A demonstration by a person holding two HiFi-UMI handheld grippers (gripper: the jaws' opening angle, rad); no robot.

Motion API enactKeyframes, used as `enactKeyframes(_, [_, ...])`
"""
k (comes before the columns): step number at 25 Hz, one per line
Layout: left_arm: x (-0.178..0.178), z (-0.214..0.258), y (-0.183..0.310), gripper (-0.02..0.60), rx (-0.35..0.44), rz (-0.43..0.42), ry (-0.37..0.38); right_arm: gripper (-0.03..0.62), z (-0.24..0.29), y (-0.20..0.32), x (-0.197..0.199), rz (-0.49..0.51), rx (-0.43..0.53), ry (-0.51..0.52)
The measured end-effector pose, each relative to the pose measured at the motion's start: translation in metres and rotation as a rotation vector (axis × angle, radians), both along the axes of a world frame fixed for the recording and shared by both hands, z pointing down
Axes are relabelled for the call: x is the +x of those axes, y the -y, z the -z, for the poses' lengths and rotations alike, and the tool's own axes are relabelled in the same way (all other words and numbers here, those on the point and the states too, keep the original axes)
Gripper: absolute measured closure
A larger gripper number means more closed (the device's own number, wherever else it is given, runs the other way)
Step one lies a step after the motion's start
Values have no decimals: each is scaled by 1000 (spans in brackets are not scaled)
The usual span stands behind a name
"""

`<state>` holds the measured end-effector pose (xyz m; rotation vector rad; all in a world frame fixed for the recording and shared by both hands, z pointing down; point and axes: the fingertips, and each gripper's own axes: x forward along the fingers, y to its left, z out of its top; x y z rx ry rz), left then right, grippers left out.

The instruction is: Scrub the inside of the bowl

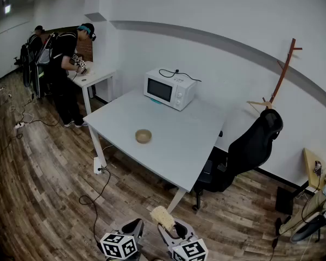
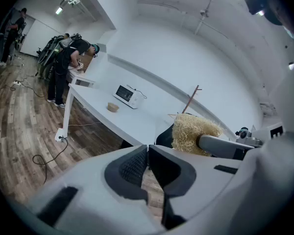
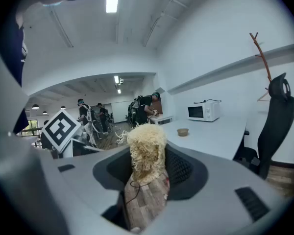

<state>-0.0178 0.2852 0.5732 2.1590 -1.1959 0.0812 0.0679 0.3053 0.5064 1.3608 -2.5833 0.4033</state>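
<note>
the bowl (image 1: 143,136) sits mouth up on the white table (image 1: 179,151), toward its near left part, with the microwave (image 1: 169,89) well behind it; it lies straight ahead of both grippers and well apart from them, with bare wooden floor (image 1: 54,200) in between; being round, it offers no long axis to line up with; the right gripper (image 3: 147,166) is clamped on a straw-coloured scrubber (image 3: 146,150), whose tuft stands out past the jaws and points toward the table; the left gripper (image 2: 148,163) has its jaws together on nothing; both are held low and side by side, neither clearly nearer the bowl; in my judgement the next move is a long carry forward and up, the right one leading.
</note>
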Motion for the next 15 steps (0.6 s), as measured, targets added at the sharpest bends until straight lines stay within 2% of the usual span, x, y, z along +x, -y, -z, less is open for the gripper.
enactKeyframes(6, [40,-1,-30,560,2,27,15,411,-17,-32,42,-1,-41,-15])
enactKeyframes(15, [50,2,-50,561,4,39,64,411,-18,-46,67,11,-31,-4])
